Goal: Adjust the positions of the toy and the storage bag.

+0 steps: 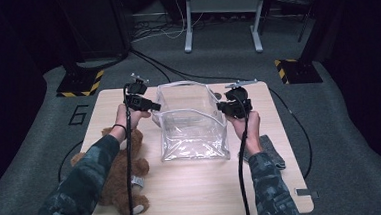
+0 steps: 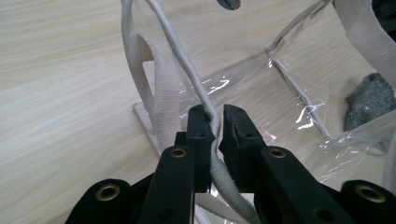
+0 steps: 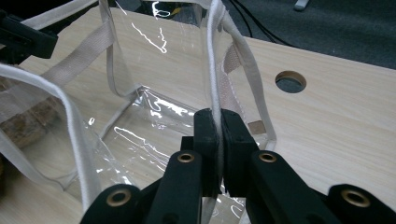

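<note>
A clear plastic bag (image 1: 192,130) with cream fabric trim stands open in the middle of the wooden table. My left gripper (image 1: 154,108) is at the bag's left rim and is shut on its cream rim binding (image 2: 215,122), which runs between the black jaws. My right gripper (image 1: 222,107) is at the bag's right side, shut on the cream rim binding (image 3: 216,122) there. A cream webbing handle (image 2: 164,100) hangs beside the left jaws, and the other handle (image 3: 254,88) loops beside the right jaws. The two grippers hold the bag's mouth spread apart.
A brown teddy bear (image 1: 120,174) lies at the front left of the table (image 1: 203,187), under the left forearm. A grey cloth (image 1: 274,150) lies by the right wrist. A round hole (image 3: 290,81) sits in the tabletop behind the bag. Cables cross the grey floor beyond.
</note>
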{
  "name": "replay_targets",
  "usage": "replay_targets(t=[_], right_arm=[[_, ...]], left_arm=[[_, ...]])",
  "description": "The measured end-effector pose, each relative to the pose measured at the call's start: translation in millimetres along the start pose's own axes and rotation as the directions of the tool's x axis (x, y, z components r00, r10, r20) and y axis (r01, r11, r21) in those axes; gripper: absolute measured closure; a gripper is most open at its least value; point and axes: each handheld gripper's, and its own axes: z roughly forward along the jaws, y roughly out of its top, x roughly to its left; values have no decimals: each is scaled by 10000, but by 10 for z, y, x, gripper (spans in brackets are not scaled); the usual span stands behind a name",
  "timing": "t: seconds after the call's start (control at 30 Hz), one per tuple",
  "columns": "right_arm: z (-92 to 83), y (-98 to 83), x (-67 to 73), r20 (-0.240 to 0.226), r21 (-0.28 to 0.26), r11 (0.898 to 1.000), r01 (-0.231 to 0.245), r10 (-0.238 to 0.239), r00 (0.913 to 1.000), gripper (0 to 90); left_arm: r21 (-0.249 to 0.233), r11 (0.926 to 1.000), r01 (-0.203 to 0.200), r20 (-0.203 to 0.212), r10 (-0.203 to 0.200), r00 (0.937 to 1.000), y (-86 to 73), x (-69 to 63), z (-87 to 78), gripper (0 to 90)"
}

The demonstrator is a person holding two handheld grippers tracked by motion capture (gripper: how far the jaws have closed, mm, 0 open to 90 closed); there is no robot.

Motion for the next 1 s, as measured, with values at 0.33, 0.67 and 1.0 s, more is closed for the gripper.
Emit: replay_targets(t=[0.33,0.67,1.0], right_arm=[[-118,-82,9,57,-33,10000,48,-48,10000,866],[-138,-108,32,-147,-201,9998,50,-53,9999,747],[-460,-201,-54,-265,-822,9963,-238,216,9994,540]], left_arm=[[85,10000,-1,121,0,9999,-67,-17,-74,808],[-237,9994,259,64,-257,9996,-92,25,-101,585],[-703,9974,157,96,-151,9998,-105,40,-354,341]])
